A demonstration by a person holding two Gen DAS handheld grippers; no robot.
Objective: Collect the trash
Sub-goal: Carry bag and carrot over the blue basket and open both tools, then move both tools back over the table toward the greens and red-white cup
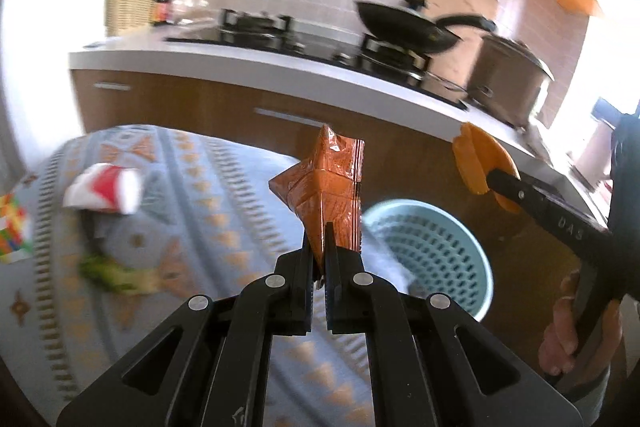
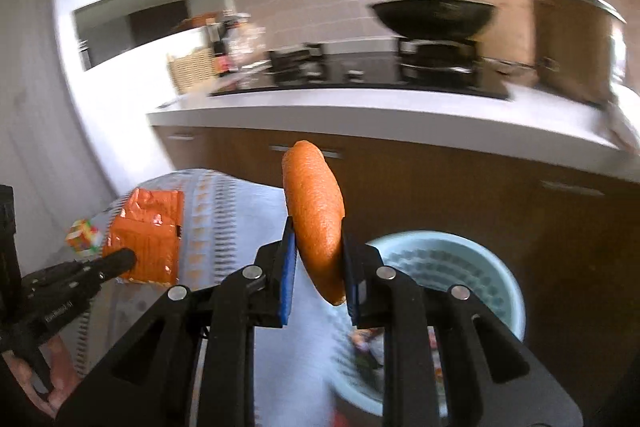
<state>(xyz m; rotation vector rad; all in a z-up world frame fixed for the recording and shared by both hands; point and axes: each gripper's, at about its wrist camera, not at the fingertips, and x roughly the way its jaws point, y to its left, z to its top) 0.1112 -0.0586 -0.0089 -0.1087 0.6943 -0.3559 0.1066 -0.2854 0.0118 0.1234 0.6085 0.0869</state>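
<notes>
Two pieces of trash are ready to drop: left hand-held gripper [image 1: 320, 247] pinches the orange wrapper [image 1: 324, 195], right hand-held gripper [image 2: 318, 259] clamps the orange peel [image 2: 316, 219], light-blue basket [image 2: 500, 291] waiting at four o'clock.

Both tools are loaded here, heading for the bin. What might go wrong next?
1. The left tool pinches only the bottom corner of the orange wrapper; it may slip out before reaching the blue basket.
2. The orange peel sticks far above the right tool and may twist free.
3. Both frames are blurred by motion, so a release could miss the basket and land on the patterned cloth.
</notes>
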